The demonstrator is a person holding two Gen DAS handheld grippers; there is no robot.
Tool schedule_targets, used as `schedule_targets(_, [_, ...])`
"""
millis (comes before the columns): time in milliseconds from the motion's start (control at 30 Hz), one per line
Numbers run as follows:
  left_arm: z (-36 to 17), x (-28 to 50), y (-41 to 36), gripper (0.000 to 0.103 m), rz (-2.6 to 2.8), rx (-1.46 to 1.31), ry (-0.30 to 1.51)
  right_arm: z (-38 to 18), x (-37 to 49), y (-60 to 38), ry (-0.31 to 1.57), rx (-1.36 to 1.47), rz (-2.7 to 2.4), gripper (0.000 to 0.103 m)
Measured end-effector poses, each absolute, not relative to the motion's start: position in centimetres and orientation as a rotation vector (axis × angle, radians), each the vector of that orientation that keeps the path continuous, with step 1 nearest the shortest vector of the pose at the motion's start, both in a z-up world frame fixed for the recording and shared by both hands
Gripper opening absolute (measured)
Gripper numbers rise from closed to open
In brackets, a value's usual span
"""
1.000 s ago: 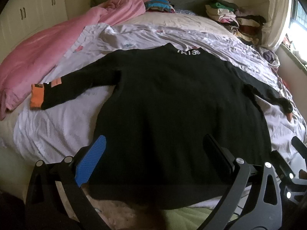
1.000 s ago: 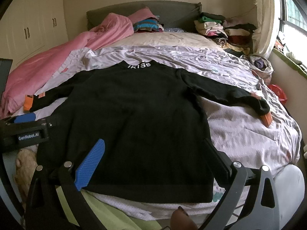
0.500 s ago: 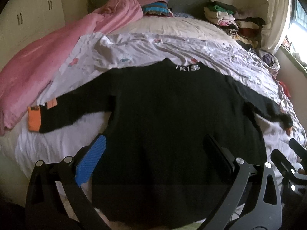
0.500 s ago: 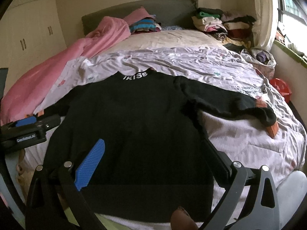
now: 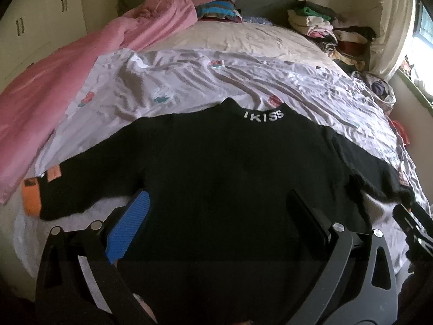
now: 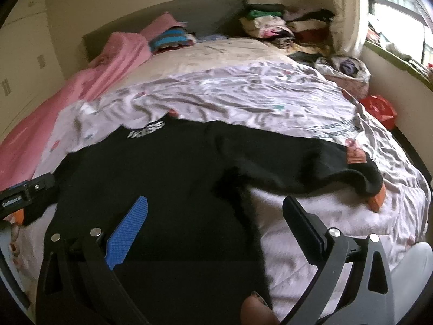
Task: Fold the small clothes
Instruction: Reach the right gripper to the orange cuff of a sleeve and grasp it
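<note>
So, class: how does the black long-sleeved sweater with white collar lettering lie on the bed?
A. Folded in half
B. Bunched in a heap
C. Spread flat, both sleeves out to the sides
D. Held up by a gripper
C: the black sweater lies flat, its orange-cuffed sleeves stretched out sideways.

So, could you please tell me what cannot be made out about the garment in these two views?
- Bottom hem of the black long-sleeved sweater: left wrist view, cut off by the lower edge and hidden behind the open left tongs.
- White collar lettering: right wrist view, blurred, unreadable.
- Orange left cuff: right wrist view, mostly hidden by the other tool.
</note>
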State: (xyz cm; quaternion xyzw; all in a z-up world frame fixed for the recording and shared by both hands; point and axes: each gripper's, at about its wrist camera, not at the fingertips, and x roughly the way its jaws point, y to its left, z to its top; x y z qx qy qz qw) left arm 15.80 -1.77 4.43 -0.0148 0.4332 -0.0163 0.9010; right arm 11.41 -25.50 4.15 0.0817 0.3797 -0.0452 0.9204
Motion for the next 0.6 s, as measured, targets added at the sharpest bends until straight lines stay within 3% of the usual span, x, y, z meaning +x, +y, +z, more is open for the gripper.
schedule_targets(600, [-1.6,25.7,-3.0,0.095,-0.004,-0.064,0.984,-2.5,14.1,-38.8,0.858,0.518,-0.431,0.099])
